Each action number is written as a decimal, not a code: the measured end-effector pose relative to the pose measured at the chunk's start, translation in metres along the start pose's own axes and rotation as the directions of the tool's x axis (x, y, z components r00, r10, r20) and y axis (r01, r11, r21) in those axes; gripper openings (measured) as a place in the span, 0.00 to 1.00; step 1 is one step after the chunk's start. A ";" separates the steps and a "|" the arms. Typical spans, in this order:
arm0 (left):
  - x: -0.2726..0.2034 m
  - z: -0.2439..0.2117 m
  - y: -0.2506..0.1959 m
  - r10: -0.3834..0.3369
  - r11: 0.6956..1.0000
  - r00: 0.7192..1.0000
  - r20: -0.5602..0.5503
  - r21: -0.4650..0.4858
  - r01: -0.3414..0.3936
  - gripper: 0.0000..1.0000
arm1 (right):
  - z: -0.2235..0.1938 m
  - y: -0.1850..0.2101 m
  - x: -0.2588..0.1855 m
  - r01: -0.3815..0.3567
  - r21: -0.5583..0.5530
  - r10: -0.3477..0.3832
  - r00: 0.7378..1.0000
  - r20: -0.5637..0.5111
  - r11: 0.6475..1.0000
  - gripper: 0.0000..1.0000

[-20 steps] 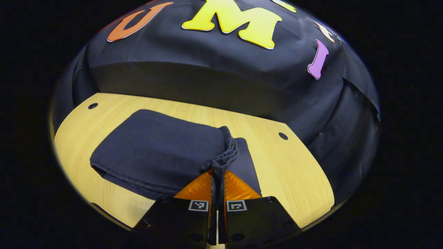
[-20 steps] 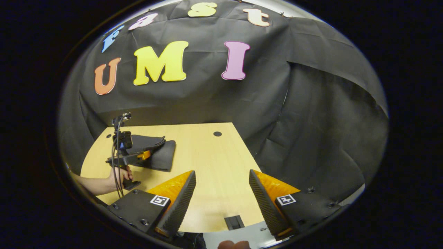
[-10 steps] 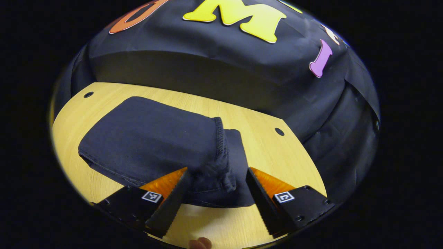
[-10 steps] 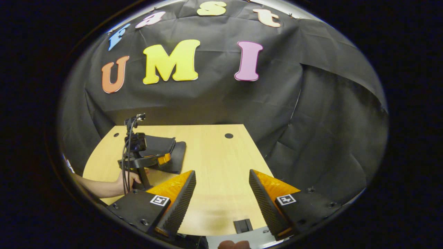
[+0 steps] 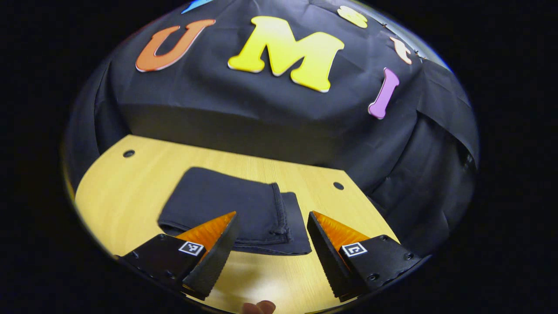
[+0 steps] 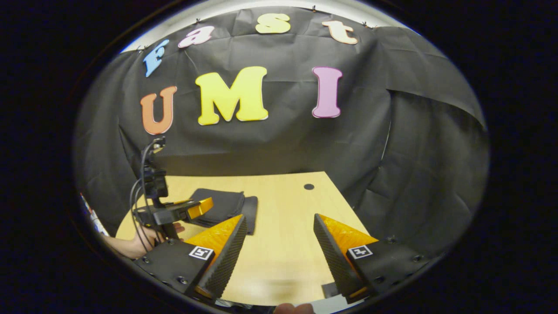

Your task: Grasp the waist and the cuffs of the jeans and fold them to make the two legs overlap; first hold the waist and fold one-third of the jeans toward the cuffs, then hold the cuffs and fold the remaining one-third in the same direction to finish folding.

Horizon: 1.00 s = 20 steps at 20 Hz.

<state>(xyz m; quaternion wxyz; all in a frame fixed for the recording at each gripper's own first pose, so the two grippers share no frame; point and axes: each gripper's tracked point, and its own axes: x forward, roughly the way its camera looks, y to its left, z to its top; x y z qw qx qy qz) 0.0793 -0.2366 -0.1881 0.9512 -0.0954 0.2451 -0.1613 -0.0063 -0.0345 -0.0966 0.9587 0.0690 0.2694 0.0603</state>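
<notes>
left gripper [image 5: 272, 244] hangs wide open and empty – i see the folded dark denim jeans [image 5: 226, 209] just ahead on the pale wooden desk [image 5: 130, 192], nearer it than my right gripper [image 6: 279, 248], open too.

One folded pair of jeans [image 5: 244, 209], two tools, one table [image 5: 130, 192]

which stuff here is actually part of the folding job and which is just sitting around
Part of the job:
- folded jeans, lying flat on the table
- left gripper, open, short of the jeans
- right gripper, open over bare table

Just there:
- wooden table
- round holes in the tabletop
- cables on the left gripper's handle
</notes>
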 end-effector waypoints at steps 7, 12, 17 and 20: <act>-0.140 0.121 0.045 0.052 0.991 0.951 0.304 0.100 -0.086 0.99 | 0.054 0.089 -0.008 -0.081 -0.028 0.085 0.973 0.215 0.996 0.93; -0.220 0.187 0.077 0.108 0.983 0.885 0.453 0.084 -0.163 0.98 | 0.093 0.128 -0.029 -0.068 -0.022 0.072 0.932 0.355 0.997 0.93; -0.259 0.205 0.106 0.169 0.968 0.840 0.516 0.075 -0.241 0.98 | 0.110 0.151 -0.045 -0.028 -0.040 0.043 0.886 0.461 0.999 0.93; -0.267 0.200 0.113 0.179 0.969 0.841 0.510 0.055 -0.240 1.00 | 0.111 0.162 -0.051 -0.007 -0.050 0.030 0.873 0.487 0.999 0.93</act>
